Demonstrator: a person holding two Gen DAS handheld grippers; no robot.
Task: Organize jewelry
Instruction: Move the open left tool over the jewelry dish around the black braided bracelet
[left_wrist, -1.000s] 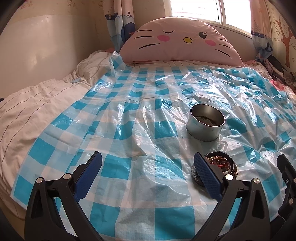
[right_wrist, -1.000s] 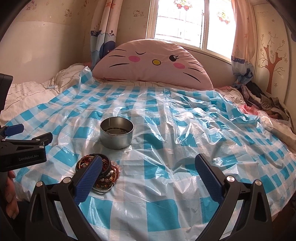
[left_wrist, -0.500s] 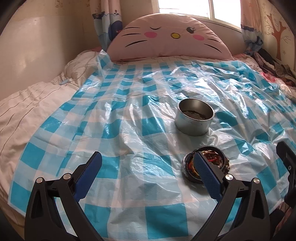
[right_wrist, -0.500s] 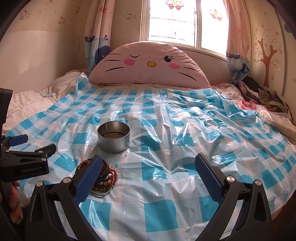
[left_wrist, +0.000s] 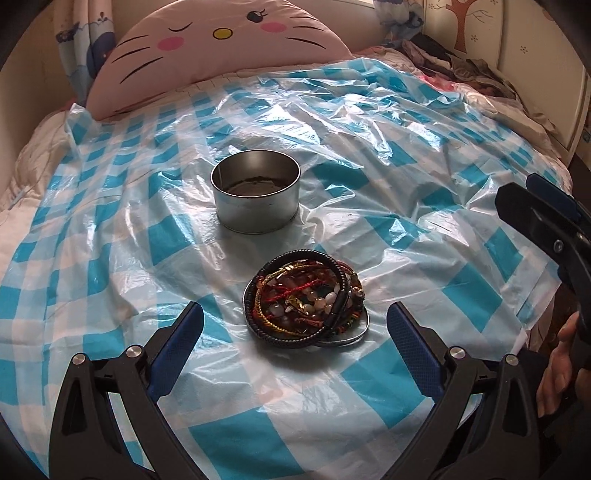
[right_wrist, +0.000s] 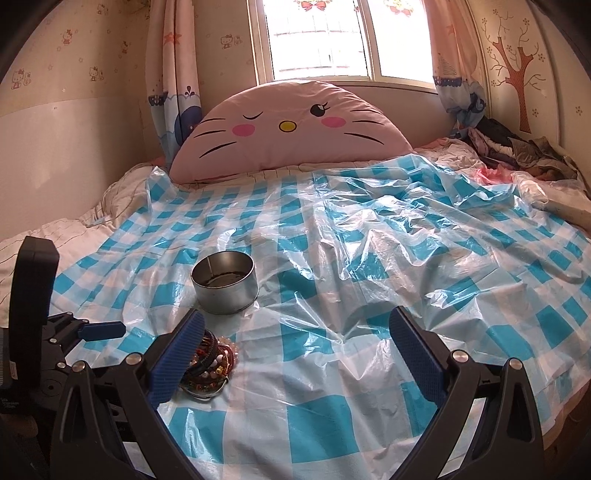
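Left gripper (left_wrist: 295, 325) now nearer bracelet heap (left_wrist: 306, 299), jaws wide; round tin (left_wrist: 255, 190) apparently empty.

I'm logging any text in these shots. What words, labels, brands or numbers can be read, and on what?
None can be read.
White print on the black body of the left hand-held gripper, at the right wrist view's lower left edge: too small and cut off.
Round silver metal tin: no label visible.
Pink cat-face pillow: a face only, no words.
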